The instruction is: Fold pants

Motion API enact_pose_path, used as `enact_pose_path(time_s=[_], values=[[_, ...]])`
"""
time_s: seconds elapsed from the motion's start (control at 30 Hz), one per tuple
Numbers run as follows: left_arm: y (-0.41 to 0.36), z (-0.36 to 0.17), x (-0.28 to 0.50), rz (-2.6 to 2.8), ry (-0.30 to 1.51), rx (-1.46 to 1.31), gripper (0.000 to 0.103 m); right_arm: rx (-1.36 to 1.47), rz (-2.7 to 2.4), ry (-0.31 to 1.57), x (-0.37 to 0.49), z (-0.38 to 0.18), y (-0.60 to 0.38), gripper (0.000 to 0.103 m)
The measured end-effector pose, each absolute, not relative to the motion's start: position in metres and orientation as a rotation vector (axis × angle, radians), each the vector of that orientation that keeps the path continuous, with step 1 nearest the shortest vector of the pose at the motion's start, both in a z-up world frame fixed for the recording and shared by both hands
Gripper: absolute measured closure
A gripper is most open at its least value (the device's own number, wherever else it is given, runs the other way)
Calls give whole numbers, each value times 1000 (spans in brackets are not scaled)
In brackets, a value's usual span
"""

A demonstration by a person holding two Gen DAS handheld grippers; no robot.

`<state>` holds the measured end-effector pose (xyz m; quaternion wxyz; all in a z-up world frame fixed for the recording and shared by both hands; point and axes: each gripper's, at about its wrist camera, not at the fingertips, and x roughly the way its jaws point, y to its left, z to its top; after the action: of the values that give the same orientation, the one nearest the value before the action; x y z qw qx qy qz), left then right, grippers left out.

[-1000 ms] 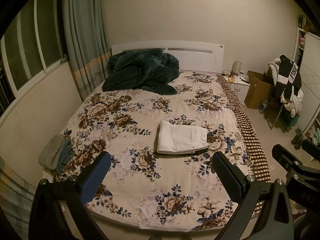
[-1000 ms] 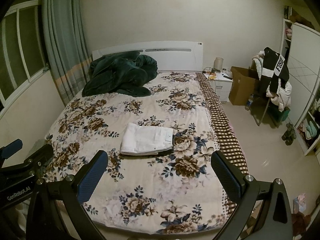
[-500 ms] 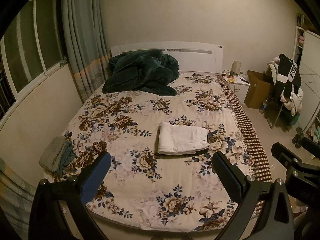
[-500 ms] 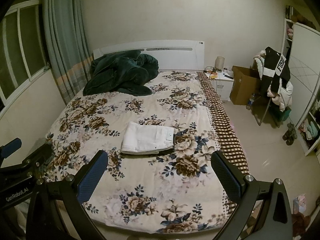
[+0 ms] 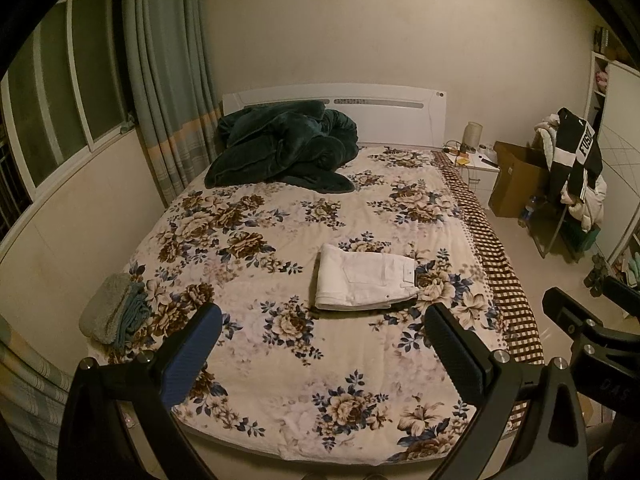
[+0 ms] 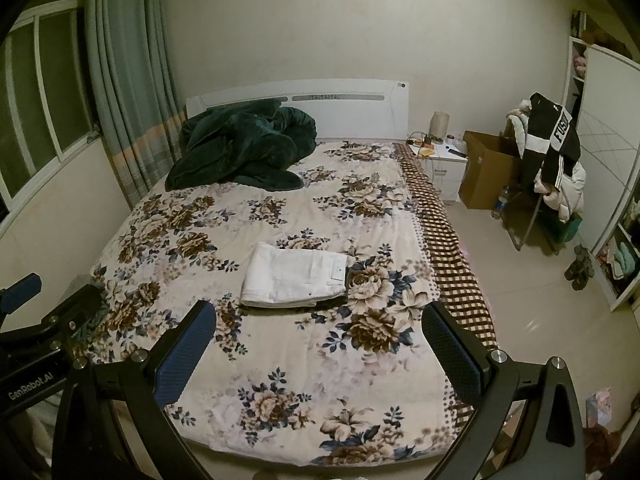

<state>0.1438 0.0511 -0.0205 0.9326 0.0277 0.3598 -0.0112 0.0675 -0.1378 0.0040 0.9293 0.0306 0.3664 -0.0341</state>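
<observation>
White pants (image 5: 362,277) lie folded into a neat rectangle on the floral bedspread (image 5: 260,208), right of the bed's middle. They also show in the right wrist view (image 6: 294,275). My left gripper (image 5: 320,344) is open and empty, held back over the foot of the bed, well short of the pants. My right gripper (image 6: 318,340) is open and empty too, at the same distance. Each gripper shows at the edge of the other's view.
A dark green blanket (image 5: 280,148) is heaped by the headboard. Folded grey and teal cloths (image 5: 114,310) lie at the bed's left edge. A nightstand (image 6: 444,160), cardboard box (image 6: 488,168) and a chair piled with clothes (image 6: 548,168) stand on the right.
Both grippers have drifted slightly back and up from the bed. The pants have not moved, and both grippers stay open.
</observation>
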Motion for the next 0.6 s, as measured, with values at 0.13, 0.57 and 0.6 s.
enact_pose_path(time_s=[0.13, 0.57, 0.6], values=[[51, -19, 144, -22, 734, 57, 0, 63, -69, 750, 68, 6, -139, 0], [49, -18, 140, -19, 733, 55, 0, 62, -68, 750, 68, 4, -139, 0], [49, -19, 140, -16, 731, 56, 0, 62, -68, 751, 68, 5, -139, 0]])
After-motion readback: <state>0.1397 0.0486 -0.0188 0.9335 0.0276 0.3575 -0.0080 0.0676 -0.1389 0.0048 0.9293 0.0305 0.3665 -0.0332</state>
